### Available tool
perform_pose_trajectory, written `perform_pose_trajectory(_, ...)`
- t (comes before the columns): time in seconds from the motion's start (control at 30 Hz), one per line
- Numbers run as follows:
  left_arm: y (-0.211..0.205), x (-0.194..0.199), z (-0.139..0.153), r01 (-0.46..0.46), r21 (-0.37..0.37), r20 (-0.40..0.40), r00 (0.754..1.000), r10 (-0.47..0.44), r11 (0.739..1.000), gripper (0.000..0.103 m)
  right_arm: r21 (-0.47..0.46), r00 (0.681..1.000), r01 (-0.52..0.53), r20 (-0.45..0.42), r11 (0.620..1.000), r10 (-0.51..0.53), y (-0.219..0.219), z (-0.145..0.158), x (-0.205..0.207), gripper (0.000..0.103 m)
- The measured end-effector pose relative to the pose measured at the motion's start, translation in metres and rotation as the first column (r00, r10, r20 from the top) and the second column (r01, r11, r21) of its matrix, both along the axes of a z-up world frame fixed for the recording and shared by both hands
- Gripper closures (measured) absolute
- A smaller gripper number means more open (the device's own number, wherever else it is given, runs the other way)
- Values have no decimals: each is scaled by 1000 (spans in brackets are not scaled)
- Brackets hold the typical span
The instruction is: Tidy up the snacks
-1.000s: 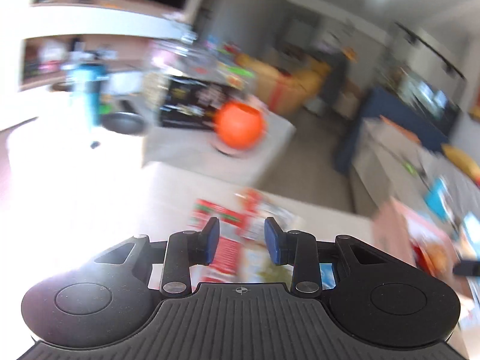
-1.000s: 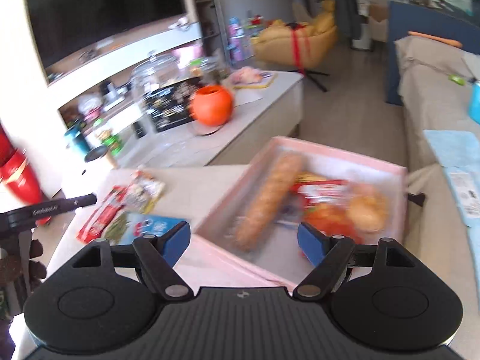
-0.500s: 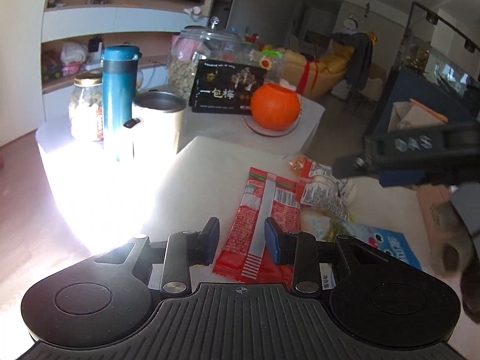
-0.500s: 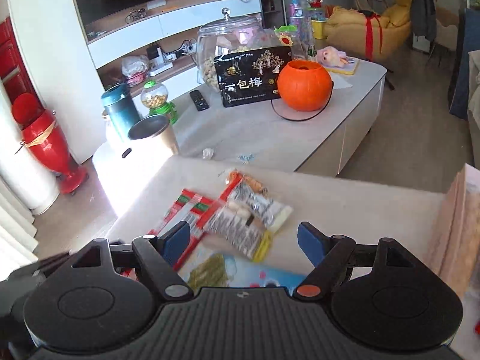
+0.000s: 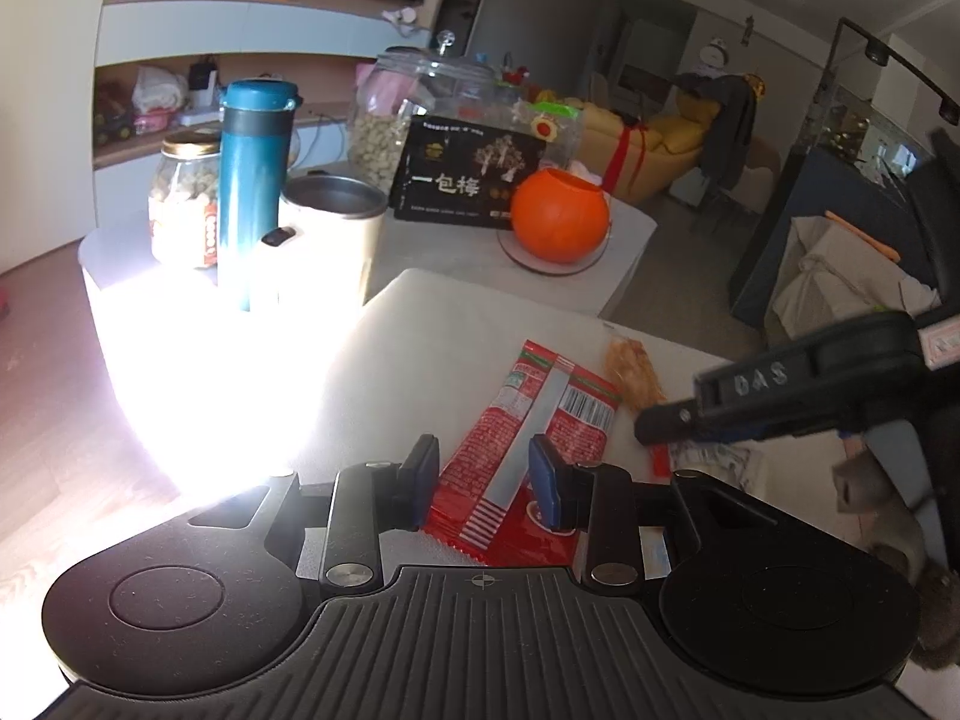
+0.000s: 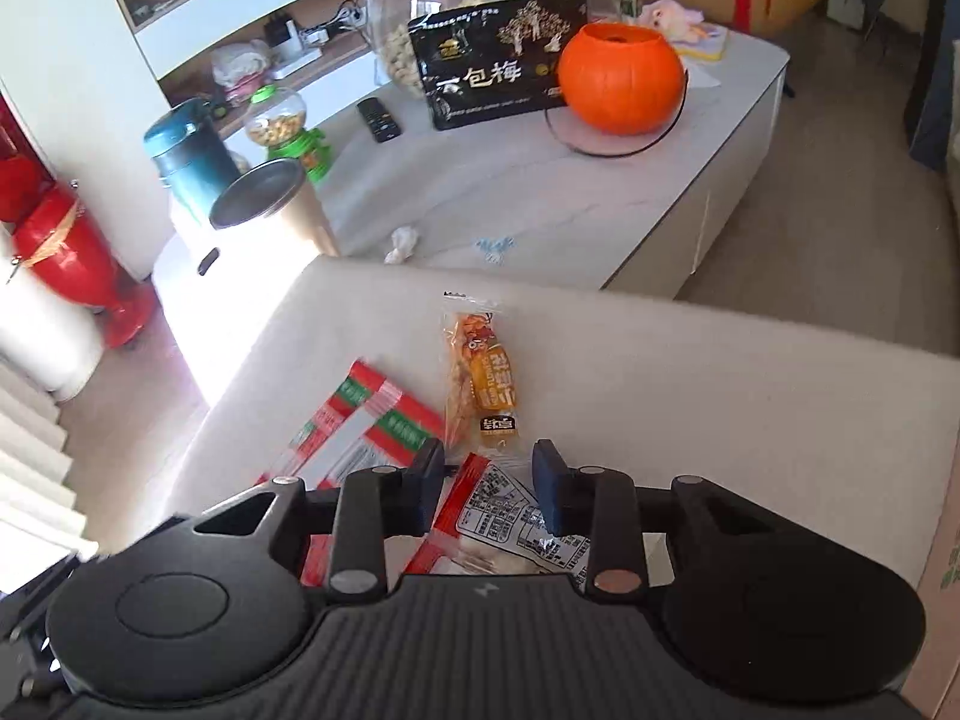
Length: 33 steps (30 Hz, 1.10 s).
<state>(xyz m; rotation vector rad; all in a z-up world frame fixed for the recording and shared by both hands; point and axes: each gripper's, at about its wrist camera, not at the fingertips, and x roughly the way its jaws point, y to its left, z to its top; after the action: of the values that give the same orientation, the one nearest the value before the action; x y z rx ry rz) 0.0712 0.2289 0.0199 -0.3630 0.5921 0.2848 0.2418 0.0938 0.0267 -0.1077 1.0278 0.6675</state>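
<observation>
Judging by the loose packets, the sorting is only just getting under way: nothing is being held yet, and every snack in view is lying unsorted on the pale, matte table top (image 6: 690, 396).

Lying flat between and just ahead of the left tongs (image 5: 485, 477) is the largest piece, a long red glossy plastic snack packet with a silver seam strip and barcode (image 5: 528, 426); those tongs are standing part open around it, blue pads either side, not pinching. Whether the pads are touching the film, I cannot tell.

Sitting directly under the right tongs (image 6: 487, 480), which are likewise standing moderately apart and gripping nothing, is a clear crinkly packet with red edges and a printed white label (image 6: 504, 516). Just beyond their tips is lying a smaller, slim transparent pouch of orange-yellow snack pieces (image 6: 480, 372) (its film is catching the light, so it is probably slippery).

Left to do, as I am reading it: gripping each packet and gathering them somewhere tidy.
</observation>
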Motion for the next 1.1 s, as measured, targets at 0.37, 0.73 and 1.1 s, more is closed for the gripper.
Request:
perform_pose_trajectory(0.37,-28,5,0,64,105,-39,997,-60,992,66,-56,980,-150,127,987,156,-83,16,-106,31)
perform_pose_trajectory(0.73,-38,3,3,133,69,-18,991,-133,989,66,-52,965,-181,182,982,187,-126,4,-178,24)
perform_pose_trajectory(1.1,-59,53,15,154,-148,-71,984,-166,977,66,29,950,126,284,992,-129,-209,-18,-172,24)
